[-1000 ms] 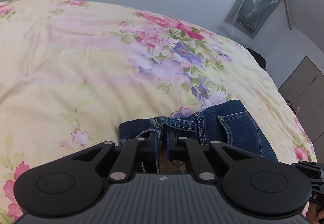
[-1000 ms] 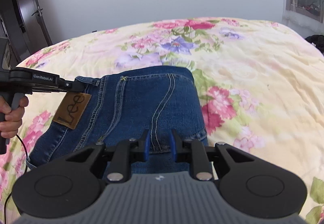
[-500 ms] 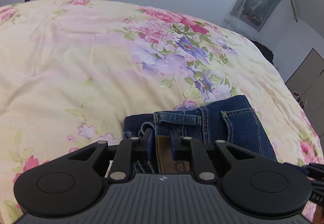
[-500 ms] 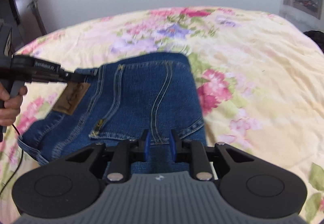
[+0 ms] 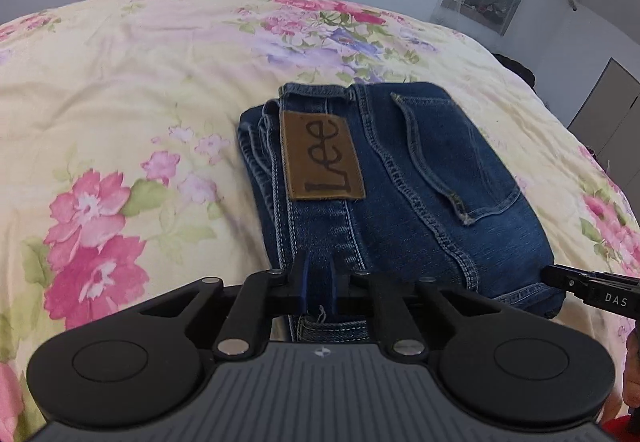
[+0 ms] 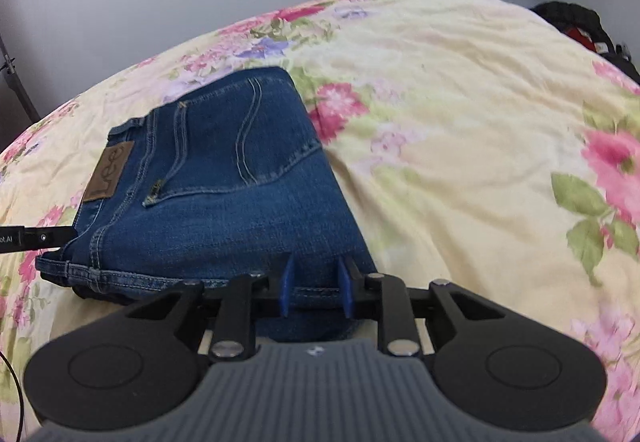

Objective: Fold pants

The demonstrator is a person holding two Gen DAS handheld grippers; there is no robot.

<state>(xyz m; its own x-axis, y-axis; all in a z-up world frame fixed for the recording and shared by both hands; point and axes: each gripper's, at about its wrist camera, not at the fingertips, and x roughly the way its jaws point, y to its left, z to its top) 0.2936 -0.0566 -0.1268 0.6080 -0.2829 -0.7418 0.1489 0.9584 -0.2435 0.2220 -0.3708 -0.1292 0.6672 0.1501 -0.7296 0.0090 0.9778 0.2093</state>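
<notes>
Nearest, left gripper [image 5: 318,284] closing on the jeans' [image 5: 400,178] near edge; right gripper [image 6: 316,288] easing open around denim. Beyond, folded bundle on the floral bedspread [image 5: 120,82]. Could spring apart if dragged while pinched.

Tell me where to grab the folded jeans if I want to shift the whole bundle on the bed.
Likely best: grip the folded jeans at the stacked near edge, both ends together, where the left gripper and right gripper sit. Coming from the near side catches every layer.
</notes>
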